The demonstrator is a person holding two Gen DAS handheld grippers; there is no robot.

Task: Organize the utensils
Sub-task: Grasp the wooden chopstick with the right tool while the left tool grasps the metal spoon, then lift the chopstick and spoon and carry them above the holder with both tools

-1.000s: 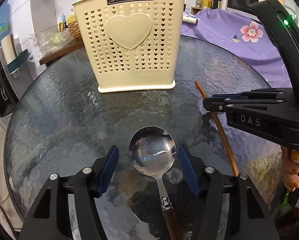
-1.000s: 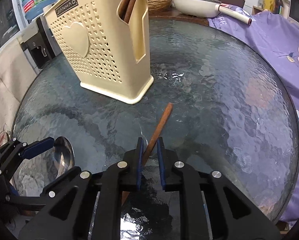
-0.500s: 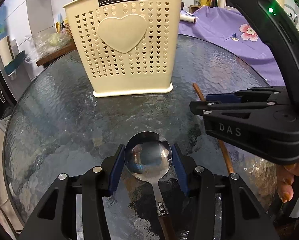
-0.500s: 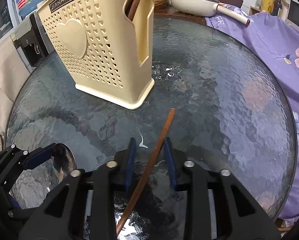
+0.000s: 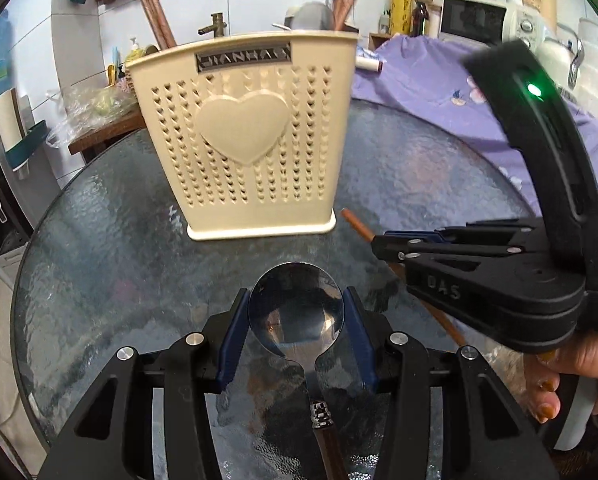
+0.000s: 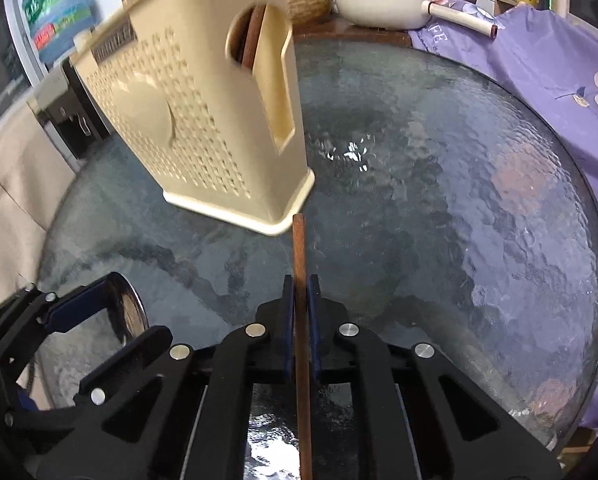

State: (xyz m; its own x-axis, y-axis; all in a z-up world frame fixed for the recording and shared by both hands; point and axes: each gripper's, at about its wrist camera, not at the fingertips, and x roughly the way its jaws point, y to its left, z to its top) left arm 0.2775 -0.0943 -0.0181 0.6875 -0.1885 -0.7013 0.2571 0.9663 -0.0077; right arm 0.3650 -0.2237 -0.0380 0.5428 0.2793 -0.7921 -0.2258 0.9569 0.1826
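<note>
Steel shows between the blue pads of the left gripper [image 5: 297, 314]: the round bowl of a spoon [image 5: 296, 316] sits clamped edge to edge, one pad on each side of it. Its neck runs back toward the camera into a dark brown handle that passes under the black frame. The left gripper points down at a slant toward the glass table [image 5: 99, 280], and the spoon's bowl faces up at the lens.

To the right in the left wrist view, the right gripper [image 6: 300, 292] reaches in from the side, its black body lying nearly level across the picture, with a green light glowing on the curved housing above it. A hand [image 5: 567, 372] wraps the grip below; painted nails show on the fingers. This claw has just been closing, and its narrow pads now pinch a brown chopstick [image 6: 300, 256], which runs straight out ahead between them. The chopstick's far tip lies just beside the near bottom corner of the cream utensil holder [image 6: 203, 112]; whether it touches the base I cannot tell.

The holder stands upright on the table beyond both grippers, pierced with small hearts around one large raised heart. More brown chopsticks [image 5: 157, 20] stick up out of its top. A purple flowered cloth [image 6: 539, 60] lies past the table's far edge.
</note>
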